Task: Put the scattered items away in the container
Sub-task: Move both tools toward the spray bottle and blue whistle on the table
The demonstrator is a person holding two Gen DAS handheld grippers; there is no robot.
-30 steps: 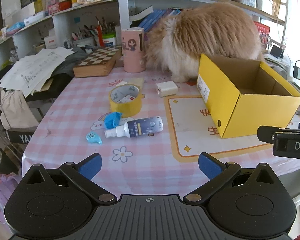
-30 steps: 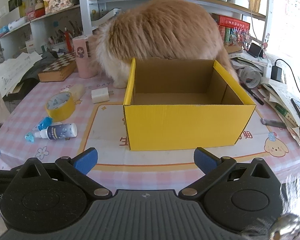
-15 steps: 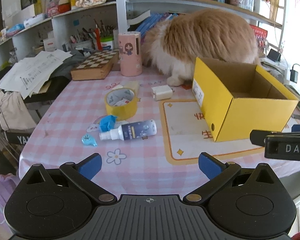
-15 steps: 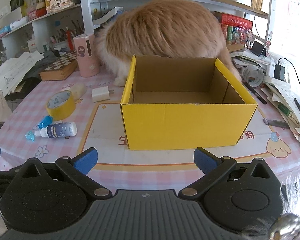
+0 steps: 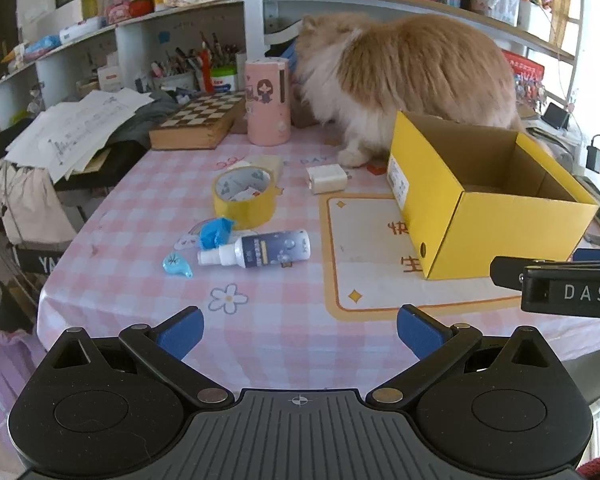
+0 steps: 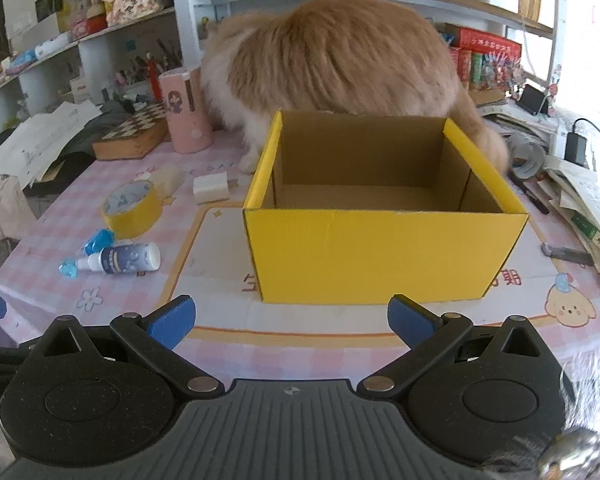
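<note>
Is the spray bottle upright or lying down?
Lying down: the spray bottle rests on its side on the tablecloth, nozzle toward the blue clip.

1 box [image 6: 384, 256], 1 tape roll [image 5: 244, 199], 1 cat [image 5: 412, 80]

The letters "DAS" stand in white on the black body of the right claw [image 5: 572, 292] at the left wrist view's right edge. "DAY" is printed on the desk [image 5: 140, 216] cloth near its far edge, beside the white adapter [image 5: 326, 178].
</note>
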